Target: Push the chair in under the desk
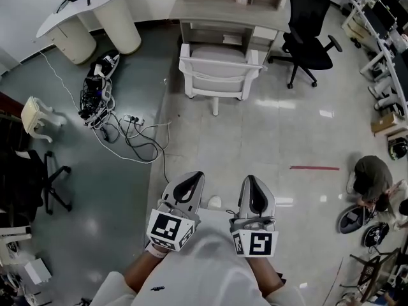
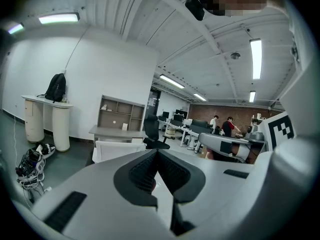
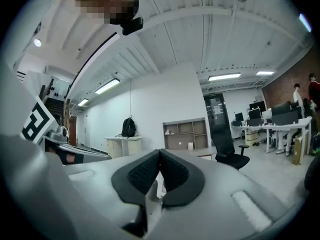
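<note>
A white chair (image 1: 218, 74) stands on the floor in front of the grey desk (image 1: 229, 11), its back towards me, its seat partly out from under the desktop. In the left gripper view the white chair (image 2: 114, 149) shows just past the jaws, with the desk (image 2: 116, 131) behind it. Both grippers are held close to my body, well short of the chair. My left gripper (image 1: 192, 179) is shut with nothing in it. My right gripper (image 1: 250, 182) is shut and empty too. Their pads meet in both gripper views.
A black office chair (image 1: 309, 27) stands right of the desk. A heap of cables and a power strip (image 1: 105, 97) lies on the floor at left, near a white rounded counter (image 1: 89, 18). A person crouches (image 1: 373, 180) at far right among gear. More desks line the right side.
</note>
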### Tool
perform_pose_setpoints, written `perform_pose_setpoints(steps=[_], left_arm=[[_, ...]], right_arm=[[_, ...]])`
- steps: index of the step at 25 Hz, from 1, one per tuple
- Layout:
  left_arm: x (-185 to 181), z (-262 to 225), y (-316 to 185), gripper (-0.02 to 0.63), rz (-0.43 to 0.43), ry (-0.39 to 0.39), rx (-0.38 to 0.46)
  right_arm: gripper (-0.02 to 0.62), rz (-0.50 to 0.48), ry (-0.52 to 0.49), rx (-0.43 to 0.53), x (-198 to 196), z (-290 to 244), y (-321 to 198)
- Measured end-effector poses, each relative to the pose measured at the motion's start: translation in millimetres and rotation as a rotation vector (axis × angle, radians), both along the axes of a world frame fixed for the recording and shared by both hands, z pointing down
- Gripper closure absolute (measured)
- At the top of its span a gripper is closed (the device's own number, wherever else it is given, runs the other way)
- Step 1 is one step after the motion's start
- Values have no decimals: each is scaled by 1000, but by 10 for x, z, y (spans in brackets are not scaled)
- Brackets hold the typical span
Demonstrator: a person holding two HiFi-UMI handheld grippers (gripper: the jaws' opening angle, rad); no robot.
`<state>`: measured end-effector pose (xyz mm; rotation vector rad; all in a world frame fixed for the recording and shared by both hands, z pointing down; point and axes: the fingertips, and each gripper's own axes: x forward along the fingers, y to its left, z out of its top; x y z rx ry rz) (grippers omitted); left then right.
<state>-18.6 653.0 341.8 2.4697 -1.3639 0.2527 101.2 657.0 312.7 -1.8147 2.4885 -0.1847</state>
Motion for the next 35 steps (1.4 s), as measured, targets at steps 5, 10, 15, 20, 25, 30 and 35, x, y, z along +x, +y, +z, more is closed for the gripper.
perform_pose_setpoints(steps=[5, 10, 15, 20, 25, 30, 35], left_arm=[[103, 56, 97, 599, -41, 0, -1], [187, 129, 69, 600, -64, 4, -24], [148, 184, -200, 600, -72, 2, -37], [47, 261, -671, 600, -51, -5, -56], [-144, 212, -1298, 600, -42, 1, -49], [-335, 150, -1929, 600, 12, -8, -49], [-598, 106, -2460, 600, 53, -7, -42]], right_arm=[[584, -22, -5, 14, 97, 30, 6], [584, -74, -5, -9, 141, 112, -76], [584, -114, -18, -42, 15, 184, -383], [584, -161, 28, -92, -152, 359, -814], [584, -196, 35, -118, -327, 376, -1341], [584, -164, 30, -173, -485, 427, -1965], [584, -147, 45, -174, -776, 379, -2521]])
